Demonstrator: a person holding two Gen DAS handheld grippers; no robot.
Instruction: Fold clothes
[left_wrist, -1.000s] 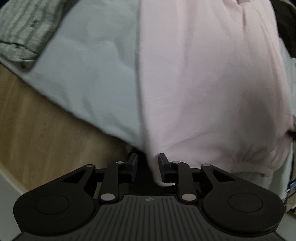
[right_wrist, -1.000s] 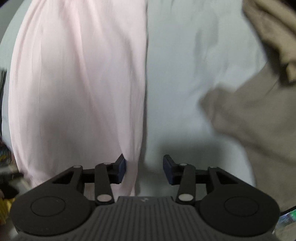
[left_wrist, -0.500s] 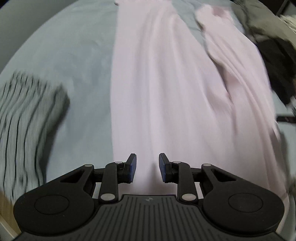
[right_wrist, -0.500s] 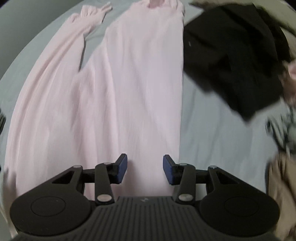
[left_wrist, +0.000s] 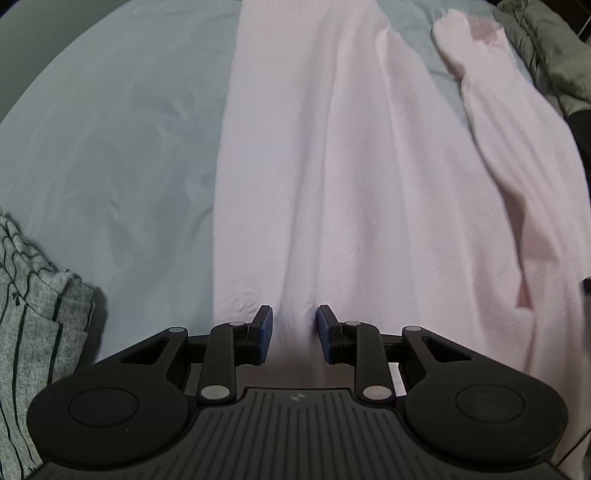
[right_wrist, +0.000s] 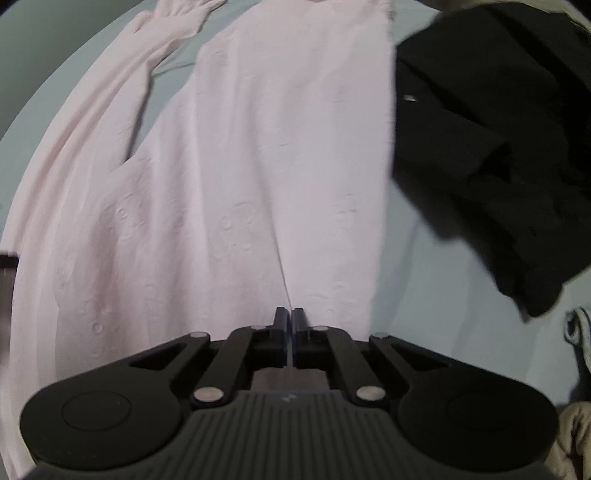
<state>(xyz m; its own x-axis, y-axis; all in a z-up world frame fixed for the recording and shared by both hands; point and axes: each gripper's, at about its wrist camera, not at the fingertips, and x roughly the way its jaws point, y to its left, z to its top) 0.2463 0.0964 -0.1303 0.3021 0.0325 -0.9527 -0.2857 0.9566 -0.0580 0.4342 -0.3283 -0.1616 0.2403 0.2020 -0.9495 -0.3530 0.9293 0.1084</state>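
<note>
A pale pink long-sleeved garment (left_wrist: 351, 166) lies flat and lengthwise on a light blue sheet (left_wrist: 110, 147). One sleeve (left_wrist: 517, 155) lies along its right side in the left wrist view. My left gripper (left_wrist: 294, 325) is open, its jaws straddling the near hem. In the right wrist view the same pink garment (right_wrist: 240, 166) stretches away, with its sleeve (right_wrist: 92, 129) on the left. My right gripper (right_wrist: 289, 321) is shut on a raised fold of the near hem.
A grey striped garment (left_wrist: 33, 332) lies at the left. A grey-green garment (left_wrist: 546, 48) lies at the far right. A black garment (right_wrist: 491, 147) lies beside the pink one on the right. A beige cloth (right_wrist: 572, 443) sits at the lower right corner.
Both grippers swung from the bed's edge to look along the spread garment. The right gripper has closed on the hem. The left gripper stays open.
</note>
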